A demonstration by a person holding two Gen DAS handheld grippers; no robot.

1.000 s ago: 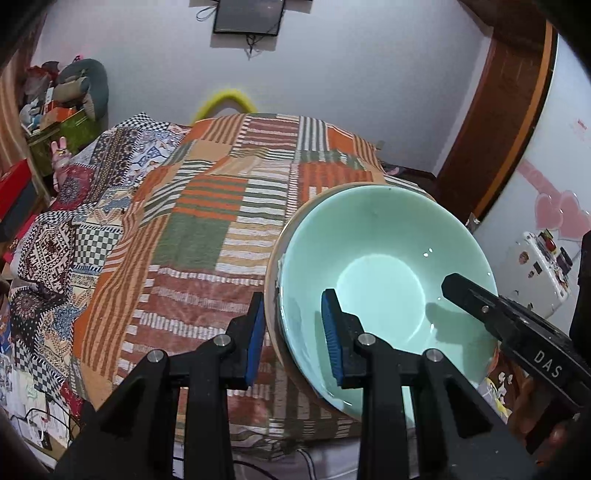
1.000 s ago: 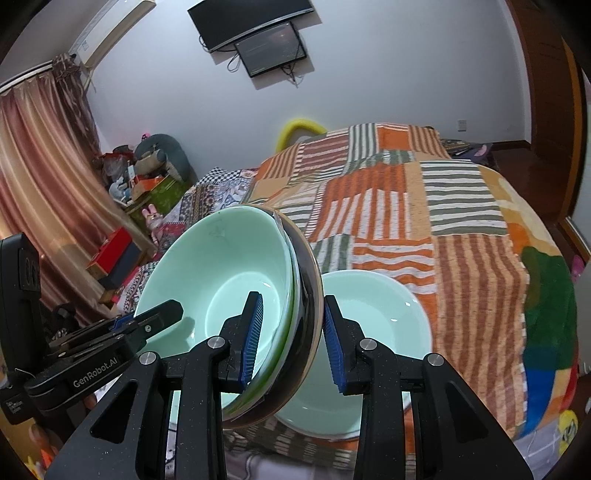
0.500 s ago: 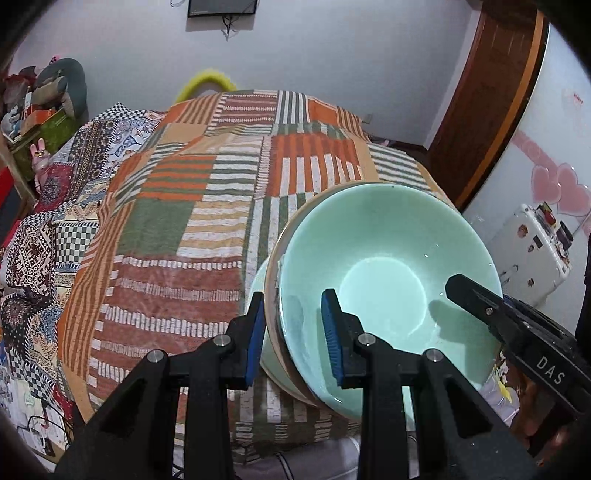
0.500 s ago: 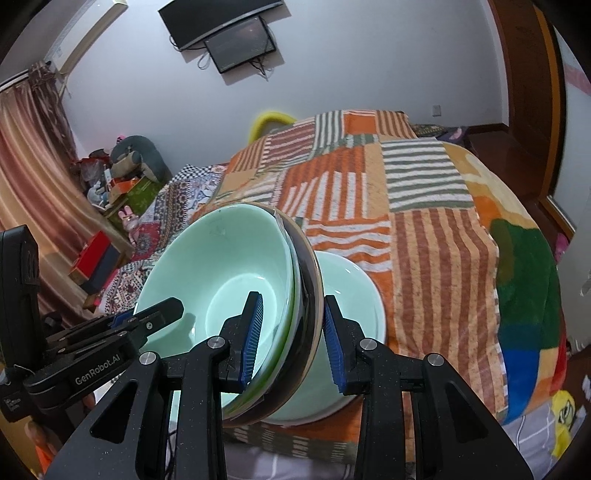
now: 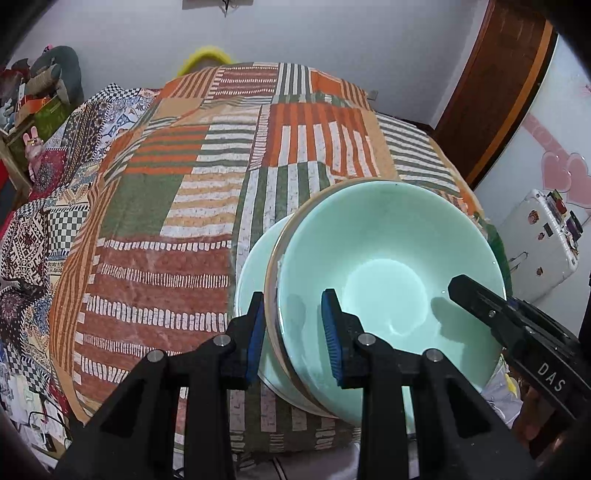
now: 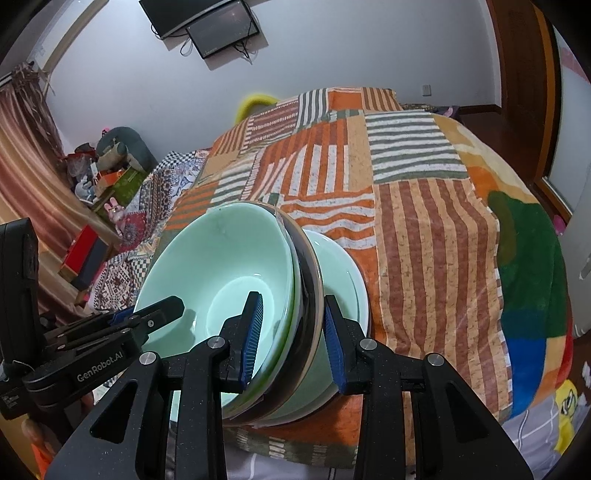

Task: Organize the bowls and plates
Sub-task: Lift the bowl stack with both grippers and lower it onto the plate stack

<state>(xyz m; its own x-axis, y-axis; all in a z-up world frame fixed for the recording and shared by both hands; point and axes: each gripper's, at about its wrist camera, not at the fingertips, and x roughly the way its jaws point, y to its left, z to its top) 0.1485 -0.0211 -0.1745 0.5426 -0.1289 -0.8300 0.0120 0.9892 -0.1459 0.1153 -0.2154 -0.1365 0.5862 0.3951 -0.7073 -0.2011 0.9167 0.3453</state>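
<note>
A stack of nested dishes, a pale green bowl [image 5: 388, 266] inside a dark-rimmed plate [image 6: 308, 280], is held tilted between both grippers. My left gripper [image 5: 295, 332] is shut on the stack's left rim. My right gripper [image 6: 291, 332] is shut on the opposite rim; it also shows in the left wrist view [image 5: 517, 325]. Under the stack another pale green bowl [image 6: 343, 266] sits on the bed near its front edge. The stack is just above or touching it; I cannot tell which.
A patchwork striped bedspread [image 5: 221, 184] covers the bed. A white case [image 5: 543, 236] stands to the right of the bed. Boxes and toys [image 6: 107, 177] lie by the curtain on the left. A monitor [image 6: 218, 29] hangs on the far wall.
Both grippers have lowered the held stack toward the bowl on the bed, which now shows close under it. Both grips are unchanged.
</note>
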